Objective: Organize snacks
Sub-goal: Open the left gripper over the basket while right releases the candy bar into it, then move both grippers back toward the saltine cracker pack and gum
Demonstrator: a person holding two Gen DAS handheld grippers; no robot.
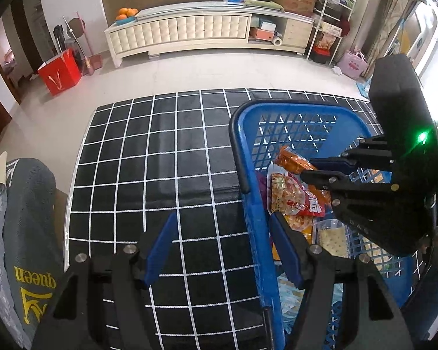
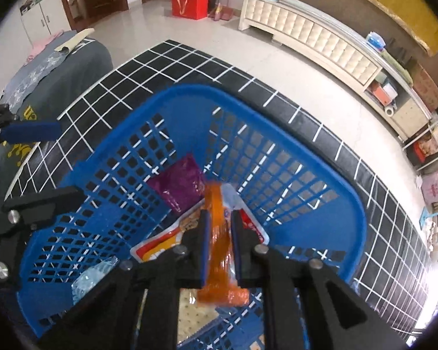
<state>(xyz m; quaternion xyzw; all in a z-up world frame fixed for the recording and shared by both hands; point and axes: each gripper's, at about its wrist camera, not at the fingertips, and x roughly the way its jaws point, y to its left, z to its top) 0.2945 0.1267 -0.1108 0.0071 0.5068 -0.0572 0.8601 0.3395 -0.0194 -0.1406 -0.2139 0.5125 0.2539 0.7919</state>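
1. The gridded black tabletop (image 1: 166,157) carries your blue basket (image 2: 321,224), which already holds several snacks.
2. Your left claw (image 1: 219,250) stands spread and empty, straddling the basket's near rim.
3. Your right claw (image 2: 219,245) is pinching the orange snack packet (image 2: 219,233) low inside the basket, above the red-and-white packet (image 1: 300,201).
4. Risk: the thin wrapper looks slippery; a loose pinch could let it slide out crooked.

Your orange pack (image 2: 219,250) is motion-blurred, label unreadable. Cracker pack (image 2: 189,306) mostly hidden behind your right gripper (image 2: 220,248). Basket (image 2: 321,233) near side cut off at btm edge.
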